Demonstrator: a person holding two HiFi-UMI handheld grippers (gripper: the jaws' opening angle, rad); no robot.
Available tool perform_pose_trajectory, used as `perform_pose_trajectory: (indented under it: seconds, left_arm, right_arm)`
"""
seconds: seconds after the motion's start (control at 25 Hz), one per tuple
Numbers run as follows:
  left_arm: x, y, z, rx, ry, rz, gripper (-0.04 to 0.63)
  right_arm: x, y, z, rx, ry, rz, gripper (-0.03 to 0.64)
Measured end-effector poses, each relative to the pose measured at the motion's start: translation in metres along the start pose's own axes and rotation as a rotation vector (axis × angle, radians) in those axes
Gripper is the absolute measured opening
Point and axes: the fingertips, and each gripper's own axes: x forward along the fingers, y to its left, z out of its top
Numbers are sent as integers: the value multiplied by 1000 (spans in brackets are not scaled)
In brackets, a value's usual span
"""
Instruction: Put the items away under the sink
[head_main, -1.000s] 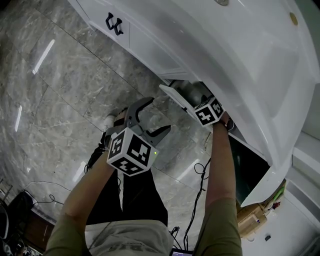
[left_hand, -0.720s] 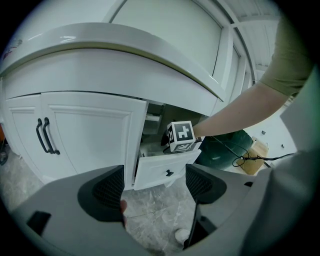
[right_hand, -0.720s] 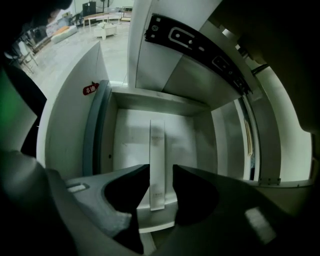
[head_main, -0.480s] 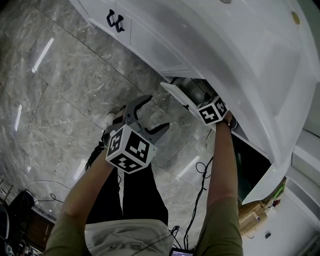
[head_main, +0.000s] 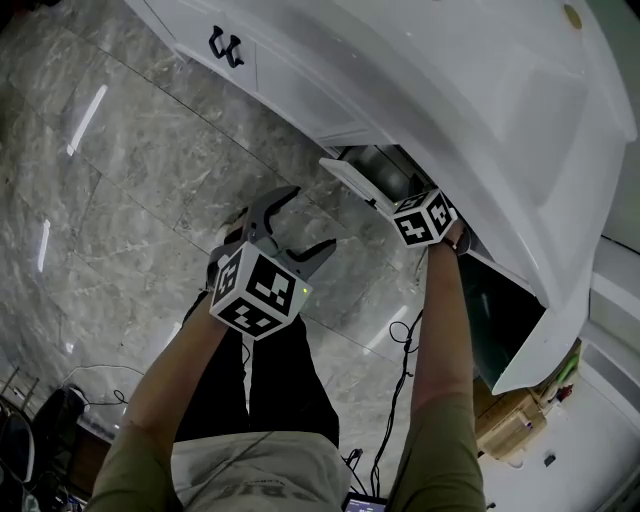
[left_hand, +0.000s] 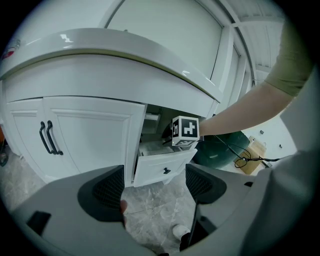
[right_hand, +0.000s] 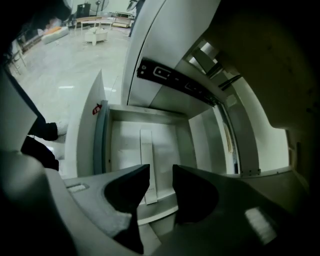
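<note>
Right claw (right_hand: 161, 171), jaws narrowly parted and empty, hangs over the slim box (right_hand: 146, 150) lying in our open drawer (right_hand: 102, 145); left claw (left_hand: 154, 175) gapes empty. Stowing looks done; next we push the drawer shut.

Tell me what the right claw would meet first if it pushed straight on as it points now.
Probably the white floor of the open drawer, just beside the long white strip lying in it. The right claw is empty, jaws apart; depth is hard to judge.
</note>
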Motion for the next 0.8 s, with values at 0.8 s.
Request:
perform_pose_trajectory:
  seconds: [0.8]
  left_arm:
    - [-98,-51,89,68,-38,44,367]
  right_arm:
    - [-235,25,-17,654,-301,-229,135]
